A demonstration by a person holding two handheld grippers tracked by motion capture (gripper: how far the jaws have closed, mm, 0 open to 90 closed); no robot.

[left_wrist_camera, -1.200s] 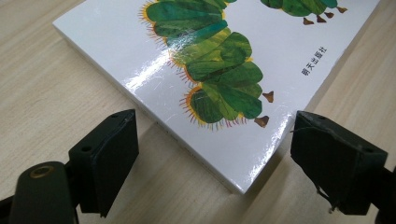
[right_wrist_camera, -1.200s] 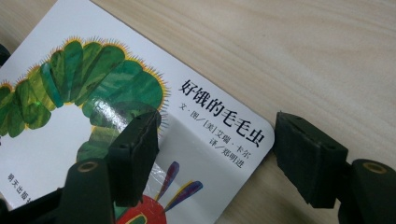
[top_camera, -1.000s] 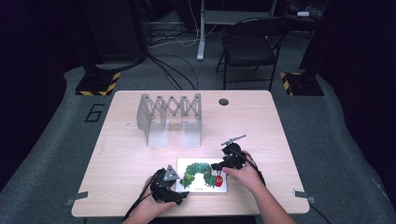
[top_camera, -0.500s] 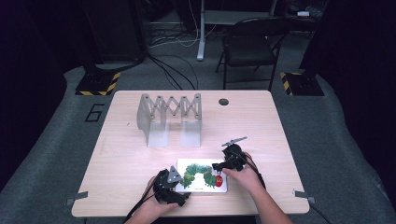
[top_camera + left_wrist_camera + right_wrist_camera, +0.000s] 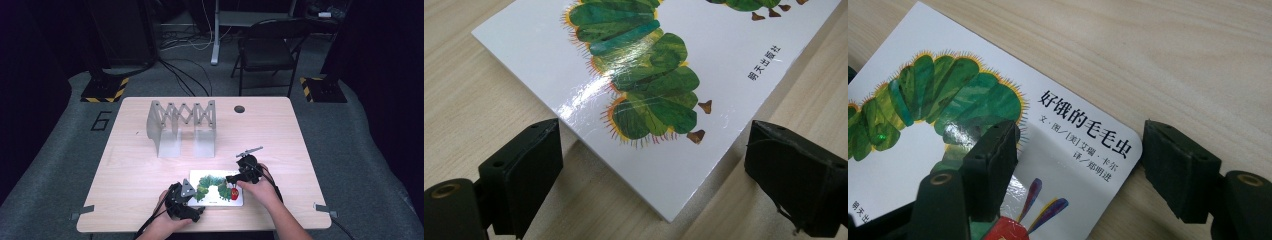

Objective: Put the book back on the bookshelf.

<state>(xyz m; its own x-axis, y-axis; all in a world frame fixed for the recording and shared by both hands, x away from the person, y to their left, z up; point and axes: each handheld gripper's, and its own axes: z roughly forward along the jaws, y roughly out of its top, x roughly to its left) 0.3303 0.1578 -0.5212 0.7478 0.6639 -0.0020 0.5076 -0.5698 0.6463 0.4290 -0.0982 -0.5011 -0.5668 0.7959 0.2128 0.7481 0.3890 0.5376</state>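
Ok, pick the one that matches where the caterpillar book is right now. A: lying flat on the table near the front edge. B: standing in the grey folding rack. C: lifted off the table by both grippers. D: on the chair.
A: the book lies flat on the table, the left gripper open around its corner.

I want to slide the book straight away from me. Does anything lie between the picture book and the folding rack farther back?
In the high view, only bare wooden table lies between the picture book and the folding rack.
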